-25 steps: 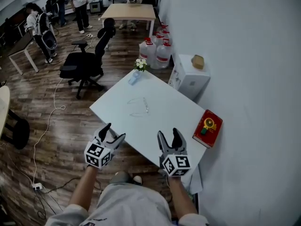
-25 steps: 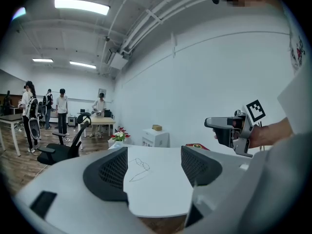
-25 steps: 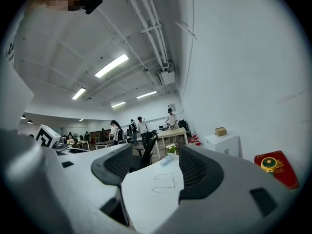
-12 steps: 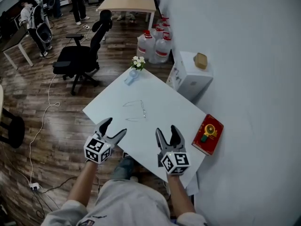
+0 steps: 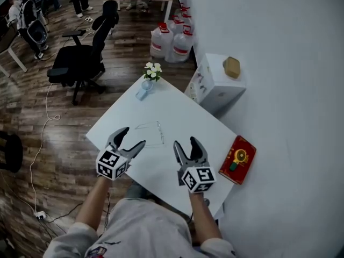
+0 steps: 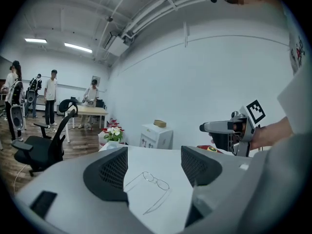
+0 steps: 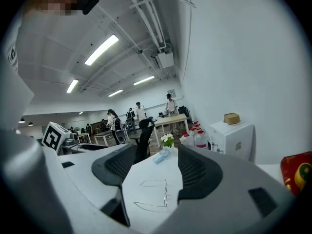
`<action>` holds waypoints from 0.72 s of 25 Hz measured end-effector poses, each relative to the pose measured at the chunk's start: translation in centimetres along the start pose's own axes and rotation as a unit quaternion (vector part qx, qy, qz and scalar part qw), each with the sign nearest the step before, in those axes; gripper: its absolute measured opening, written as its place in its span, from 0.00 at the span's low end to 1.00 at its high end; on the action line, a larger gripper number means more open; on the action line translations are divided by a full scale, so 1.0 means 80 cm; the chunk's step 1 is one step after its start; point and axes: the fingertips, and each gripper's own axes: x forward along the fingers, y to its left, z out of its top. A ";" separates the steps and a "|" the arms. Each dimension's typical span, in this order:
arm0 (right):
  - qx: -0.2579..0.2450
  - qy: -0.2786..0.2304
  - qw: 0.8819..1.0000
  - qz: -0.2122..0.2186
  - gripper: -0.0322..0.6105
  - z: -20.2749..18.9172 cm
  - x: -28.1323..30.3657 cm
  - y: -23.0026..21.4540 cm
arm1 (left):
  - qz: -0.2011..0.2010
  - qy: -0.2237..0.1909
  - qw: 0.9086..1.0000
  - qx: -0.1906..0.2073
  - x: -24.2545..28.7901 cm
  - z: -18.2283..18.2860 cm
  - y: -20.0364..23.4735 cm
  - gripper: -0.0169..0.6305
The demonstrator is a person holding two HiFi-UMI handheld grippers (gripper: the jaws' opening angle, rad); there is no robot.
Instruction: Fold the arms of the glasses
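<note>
Two empty grippers, left gripper point(image 5: 134, 136) and right gripper point(image 5: 185, 142), jaws apart, hang near thin wire-rimmed clear glasses point(image 5: 159, 133), probably light and fragile: pinch each spread arm midway.

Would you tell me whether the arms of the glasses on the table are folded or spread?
Spread: the glasses lie on the white table with both arms sticking out from the lens front, unfolded.

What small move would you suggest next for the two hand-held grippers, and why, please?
Probably ease both forward to the thin wire-framed glasses on the white table: their arms lie unfolded, and the left hand-held gripper and right hand-held gripper are open, empty and short of them.
</note>
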 end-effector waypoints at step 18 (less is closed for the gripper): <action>0.094 0.209 0.966 0.119 0.40 -0.148 0.169 -0.041 | -0.003 0.069 0.997 -0.047 0.084 -0.065 0.124 0.54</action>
